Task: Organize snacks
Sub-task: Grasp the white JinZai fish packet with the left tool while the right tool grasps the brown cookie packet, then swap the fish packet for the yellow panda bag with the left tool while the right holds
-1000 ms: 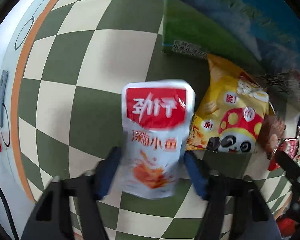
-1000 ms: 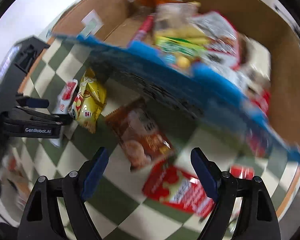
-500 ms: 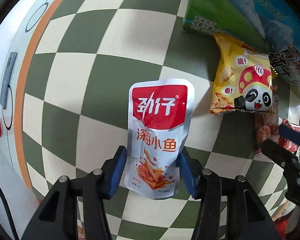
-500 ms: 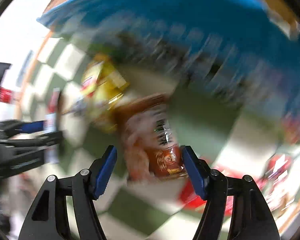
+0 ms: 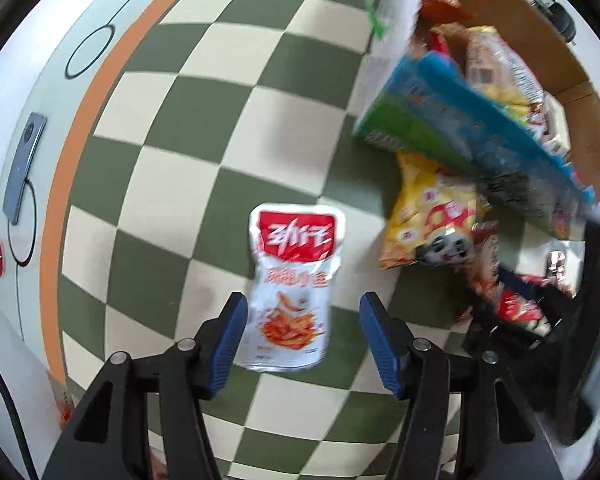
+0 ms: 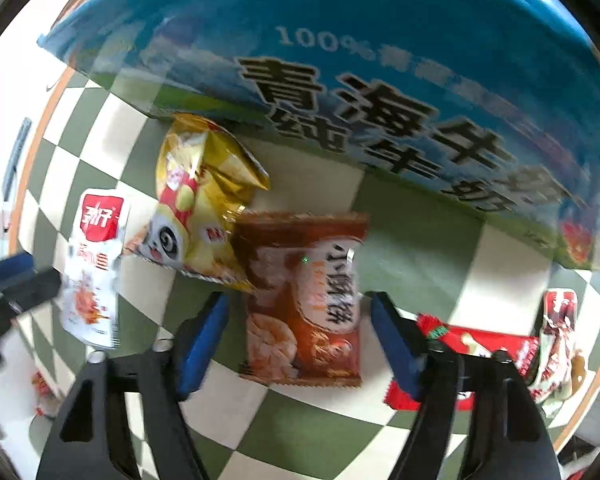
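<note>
The left tongs [image 5: 302, 330] stand apart, their blue pads either side of the lower half of a silver fish-snack pouch [image 5: 294, 292] with a red top panel; a gap shows between the pouch and the right pad, and whether the left pad touches it cannot be told; the pouch lies flat on the green-and-cream checkered surface [image 5: 220, 128]. Just beside it, toward the right, lies a yellow panda snack bag [image 5: 432, 224], its upper end against a blue-and-green milk carton box [image 5: 452, 120] that holds more packets; behind that box runs a brown cardboard wall [image 5: 540, 40]; a phone [image 5: 22, 172] lies on the white rim past the orange border, well apart from the snacks.

The right tongs [image 6: 300, 330] also stand apart, framing a brown snack packet [image 6: 304, 300] that lies flat on the surface without either pad clearly touching it; the packet's upper left corner meets the yellow panda bag in that view [image 6: 196, 200]; further left lies the silver pouch [image 6: 94, 264], with the left tongs' dark arm beside it. To the right of the right tongs lies a red wrapped bar [image 6: 480, 352], and beyond it a red-and-white packet [image 6: 558, 340]; the blue box [image 6: 340, 40] fills the top of this view.
</note>
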The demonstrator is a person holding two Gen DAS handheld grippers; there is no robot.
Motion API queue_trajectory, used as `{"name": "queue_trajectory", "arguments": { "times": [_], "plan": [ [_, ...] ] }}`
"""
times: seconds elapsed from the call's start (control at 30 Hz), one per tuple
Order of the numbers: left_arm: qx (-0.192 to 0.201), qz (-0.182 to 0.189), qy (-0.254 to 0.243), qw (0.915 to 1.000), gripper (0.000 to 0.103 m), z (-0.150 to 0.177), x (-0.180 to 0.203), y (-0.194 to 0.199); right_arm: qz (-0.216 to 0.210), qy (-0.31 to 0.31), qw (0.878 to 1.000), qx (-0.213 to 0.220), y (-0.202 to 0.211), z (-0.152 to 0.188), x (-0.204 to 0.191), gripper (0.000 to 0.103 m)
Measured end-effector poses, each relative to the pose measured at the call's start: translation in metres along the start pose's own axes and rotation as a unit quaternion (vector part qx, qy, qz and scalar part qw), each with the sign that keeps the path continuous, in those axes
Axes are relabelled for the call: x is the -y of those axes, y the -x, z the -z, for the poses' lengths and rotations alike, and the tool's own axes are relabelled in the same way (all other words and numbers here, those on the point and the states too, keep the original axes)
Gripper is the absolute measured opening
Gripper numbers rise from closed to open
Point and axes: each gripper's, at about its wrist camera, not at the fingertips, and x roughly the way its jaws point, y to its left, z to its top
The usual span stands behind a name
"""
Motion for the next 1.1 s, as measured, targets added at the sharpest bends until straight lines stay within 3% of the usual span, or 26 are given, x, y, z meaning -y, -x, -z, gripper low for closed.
{"name": "queue_trajectory", "arguments": {
  "times": [0.03,0.17,0.33,0.6,0.73,0.93,0.97,1.0,1.1],
  "plan": [
    [0.003,0.009,-0.004,0.9999,0.056,-0.001,0.000,0.002,0.006,0.000,1.000,0.001,0.002,0.005,0.003,0.061],
    [0.008,0.042,-0.023,0.9988,0.056,-0.022,0.029,0.003,-0.010,-0.033,0.999,-0.012,0.008,0.035,0.032,0.061],
    [-0.010,0.078,-0.044,0.9959,0.056,-0.052,0.072,-0.012,-0.064,-0.114,0.991,-0.023,0.014,0.059,0.082,0.061],
    [-0.041,0.020,-0.092,0.9947,0.056,-0.058,0.109,-0.042,-0.085,-0.165,0.982,-0.033,0.019,0.067,0.137,0.061],
    [-0.050,-0.011,-0.107,0.9929,0.057,-0.061,0.123,-0.055,-0.081,-0.169,0.982,-0.037,0.016,0.060,0.138,0.061],
    [-0.051,-0.032,-0.120,0.9910,0.057,-0.061,0.127,-0.057,-0.065,-0.163,0.983,-0.048,0.009,0.052,0.113,0.061],
    [-0.047,-0.033,-0.121,0.9910,0.055,-0.060,0.127,-0.056,-0.062,-0.162,0.984,-0.048,0.004,0.049,0.103,0.061],
    [-0.045,-0.037,-0.125,0.9904,0.043,-0.058,0.127,-0.055,-0.058,-0.159,0.984,-0.049,0.002,0.048,0.096,0.061],
    [-0.042,-0.041,-0.131,0.9896,0.039,-0.043,0.132,-0.058,-0.051,-0.151,0.986,-0.051,-0.005,0.049,0.074,0.061]
  ]
}}
